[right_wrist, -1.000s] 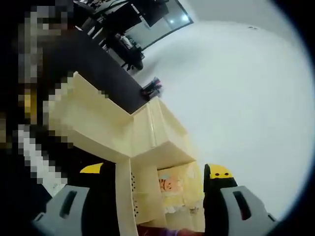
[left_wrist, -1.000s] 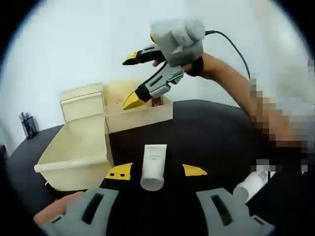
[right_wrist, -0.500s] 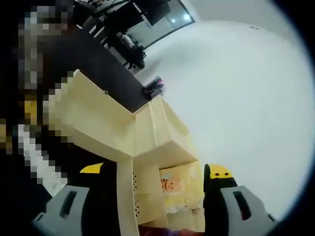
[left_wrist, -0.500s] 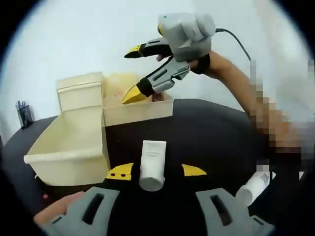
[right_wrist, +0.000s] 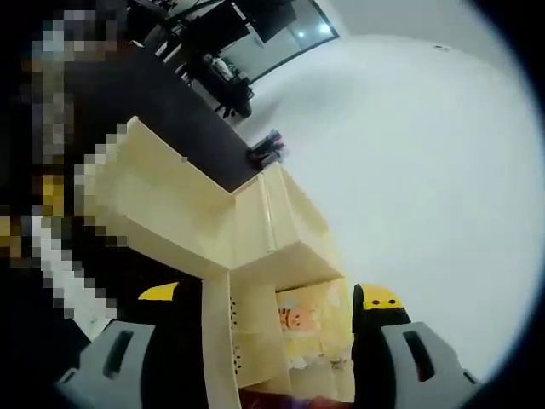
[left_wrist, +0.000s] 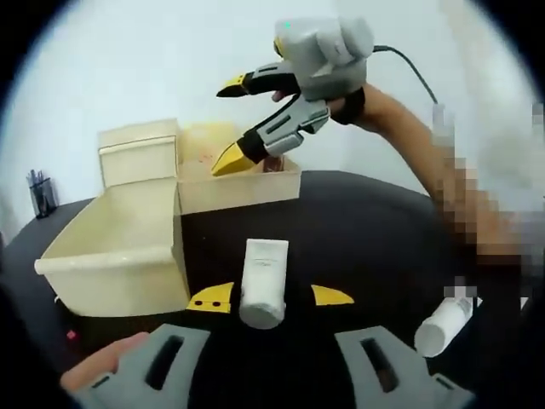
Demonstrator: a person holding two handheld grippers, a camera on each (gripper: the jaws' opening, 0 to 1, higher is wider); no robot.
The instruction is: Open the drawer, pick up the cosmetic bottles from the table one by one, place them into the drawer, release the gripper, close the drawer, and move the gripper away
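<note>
A white cosmetic tube (left_wrist: 262, 281) lies on the black table (left_wrist: 358, 230), between the yellow tips of my left gripper (left_wrist: 271, 296); the jaws stand wide and open, clear of its sides. A second white bottle (left_wrist: 443, 322) lies at the right. The cream drawer (left_wrist: 111, 247) is pulled out at the left, in front of its cabinet (left_wrist: 140, 153). My right gripper (left_wrist: 227, 123) hangs open above a cream box (left_wrist: 238, 186), holding nothing. In the right gripper view my right gripper (right_wrist: 268, 296) looks down past the cabinet (right_wrist: 281, 230) and the drawer (right_wrist: 162, 204).
A pen cup (left_wrist: 41, 196) stands at the table's far left, and it is small beyond the cabinet as the pen cup (right_wrist: 266, 149). The box has a cartoon picture (right_wrist: 294, 319) on its inner wall. A person's forearm (left_wrist: 409, 136) reaches in from the right.
The right gripper has lifted a little above the cream box, still open. The left gripper view has shifted slightly; the tube still lies between its jaws.
</note>
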